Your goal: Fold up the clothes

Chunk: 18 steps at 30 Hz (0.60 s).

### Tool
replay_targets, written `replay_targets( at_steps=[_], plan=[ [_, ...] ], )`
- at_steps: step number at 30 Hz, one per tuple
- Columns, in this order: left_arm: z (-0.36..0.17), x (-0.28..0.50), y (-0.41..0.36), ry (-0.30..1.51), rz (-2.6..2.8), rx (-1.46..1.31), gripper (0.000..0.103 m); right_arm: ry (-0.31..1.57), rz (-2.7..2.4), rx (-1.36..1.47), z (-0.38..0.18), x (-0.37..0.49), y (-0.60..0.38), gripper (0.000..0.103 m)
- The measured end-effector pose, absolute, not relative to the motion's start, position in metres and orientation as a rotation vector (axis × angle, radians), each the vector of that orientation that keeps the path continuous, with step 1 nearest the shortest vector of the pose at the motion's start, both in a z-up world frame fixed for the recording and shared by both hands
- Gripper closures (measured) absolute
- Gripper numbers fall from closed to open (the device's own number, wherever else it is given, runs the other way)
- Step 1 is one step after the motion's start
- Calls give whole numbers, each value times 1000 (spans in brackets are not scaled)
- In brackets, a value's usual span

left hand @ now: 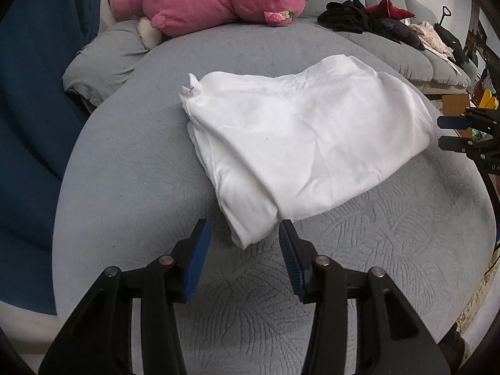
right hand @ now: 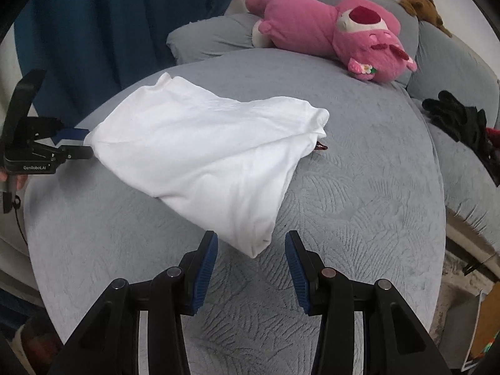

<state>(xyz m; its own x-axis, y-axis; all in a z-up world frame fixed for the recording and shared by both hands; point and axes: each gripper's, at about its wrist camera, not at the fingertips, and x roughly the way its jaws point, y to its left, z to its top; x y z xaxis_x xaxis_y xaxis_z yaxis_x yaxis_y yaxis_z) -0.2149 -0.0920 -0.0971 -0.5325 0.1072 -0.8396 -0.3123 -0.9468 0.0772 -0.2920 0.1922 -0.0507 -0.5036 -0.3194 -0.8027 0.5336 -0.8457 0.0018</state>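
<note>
At the near edge of the grey sofa seat [left hand: 131, 168], the left gripper [left hand: 244, 234] hangs with jaws apart, a corner of the folded white garment [left hand: 300, 143] lying between its blue pads, unpinched. The right gripper [right hand: 251, 245] does the same at the opposite corner, jaws spread, nothing clamped. The garment lies mid-seat. Farther back, a pink plush toy [left hand: 206, 0] sprawls along the rear edge, dark clothes [left hand: 347, 15] heaped beside it.

The shirt [left hand: 300, 143] is plain white on a grey sofa [left hand: 131, 168] embossed with a leaf pattern. The plush [left hand: 212, 0] is pink with a red nose; black clothes [left hand: 347, 15] lie beyond, a blue curtain [left hand: 37, 62] behind.
</note>
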Motion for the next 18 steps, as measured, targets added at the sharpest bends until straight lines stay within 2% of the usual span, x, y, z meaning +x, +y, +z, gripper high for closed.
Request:
replay_targets(
  at_steps=[18],
  plan=[
    [-105, -221, -91, 204, 2564, -1405, 61, 256, -2331, 1189, -59, -304, 196, 62]
  ],
)
